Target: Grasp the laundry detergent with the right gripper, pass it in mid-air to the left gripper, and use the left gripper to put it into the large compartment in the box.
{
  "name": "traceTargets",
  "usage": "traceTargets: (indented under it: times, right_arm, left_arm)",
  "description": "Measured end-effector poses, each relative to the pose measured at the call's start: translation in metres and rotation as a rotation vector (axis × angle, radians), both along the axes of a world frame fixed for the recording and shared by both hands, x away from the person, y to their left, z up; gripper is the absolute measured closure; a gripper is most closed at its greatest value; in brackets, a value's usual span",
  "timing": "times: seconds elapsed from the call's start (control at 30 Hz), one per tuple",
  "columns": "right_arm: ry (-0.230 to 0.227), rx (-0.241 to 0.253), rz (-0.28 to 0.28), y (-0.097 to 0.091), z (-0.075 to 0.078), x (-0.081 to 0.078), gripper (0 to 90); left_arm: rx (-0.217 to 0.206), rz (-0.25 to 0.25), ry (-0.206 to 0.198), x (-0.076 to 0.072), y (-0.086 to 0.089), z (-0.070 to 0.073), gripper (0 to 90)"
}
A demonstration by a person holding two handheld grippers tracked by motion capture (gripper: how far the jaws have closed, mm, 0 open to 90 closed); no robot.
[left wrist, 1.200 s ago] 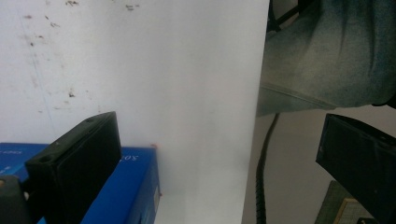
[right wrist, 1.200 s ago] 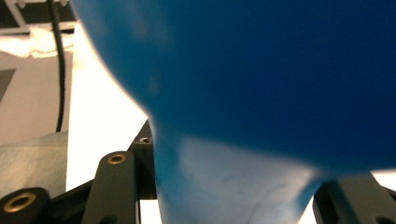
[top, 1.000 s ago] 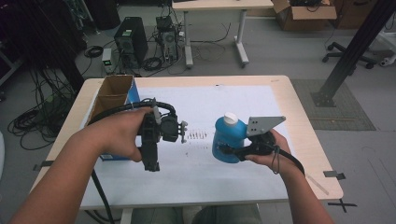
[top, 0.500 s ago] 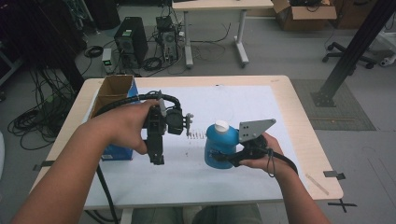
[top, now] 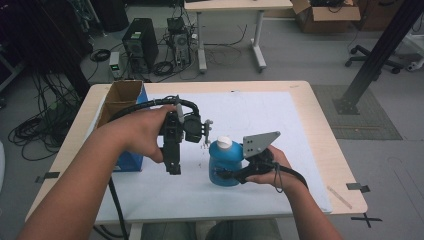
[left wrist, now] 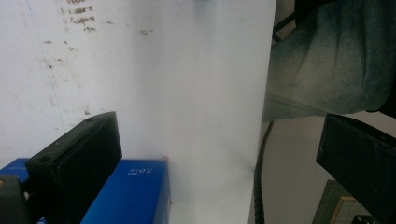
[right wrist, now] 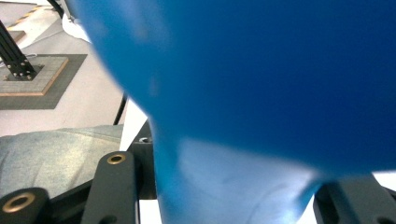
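A blue plastic bottle (top: 224,165) with a white cap stands on the white table cover (top: 260,115) near the front middle. My right gripper (top: 235,176) comes in from the right and is shut on the bottle's lower body. In the right gripper view the bottle (right wrist: 261,74) looms blurred and very close between the black jaws. My left gripper (top: 173,167) hovers just left of the bottle, pointing down toward the person. In the left gripper view its jaws (left wrist: 219,140) stand wide apart and open over bare cover.
An open cardboard box with a blue side (top: 122,100) stands at the table's left edge, close behind the left hand; its blue corner (left wrist: 130,191) lies under the left jaw. The table's front edge and the person's jeans (left wrist: 327,60) are near. Faint marks dot the cover.
The right gripper has carried the bottle to the left and nearer the person, closer to the left gripper. The left gripper has barely shifted to the right.
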State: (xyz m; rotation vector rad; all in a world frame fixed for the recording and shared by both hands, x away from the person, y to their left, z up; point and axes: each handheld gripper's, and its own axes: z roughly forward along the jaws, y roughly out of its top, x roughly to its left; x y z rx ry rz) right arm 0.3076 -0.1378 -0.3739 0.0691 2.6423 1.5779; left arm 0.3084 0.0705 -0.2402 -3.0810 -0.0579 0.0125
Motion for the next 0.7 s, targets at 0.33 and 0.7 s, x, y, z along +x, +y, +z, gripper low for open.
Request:
traceTargets:
  times: [0.33, 0.7]
  right_arm:
    - [-0.001, -0.006, 0.026, 0.019, -0.007, 0.0, 45.7]
    - [-0.003, -0.009, 0.044, 0.042, -0.011, 0.001, 45.7]
  left_arm:
    - [-0.011, -0.007, 0.008, 0.001, -0.004, 0.0, 0.4]
    - [-0.012, -0.019, 0.01, -0.001, -0.009, -0.002, 0.4]
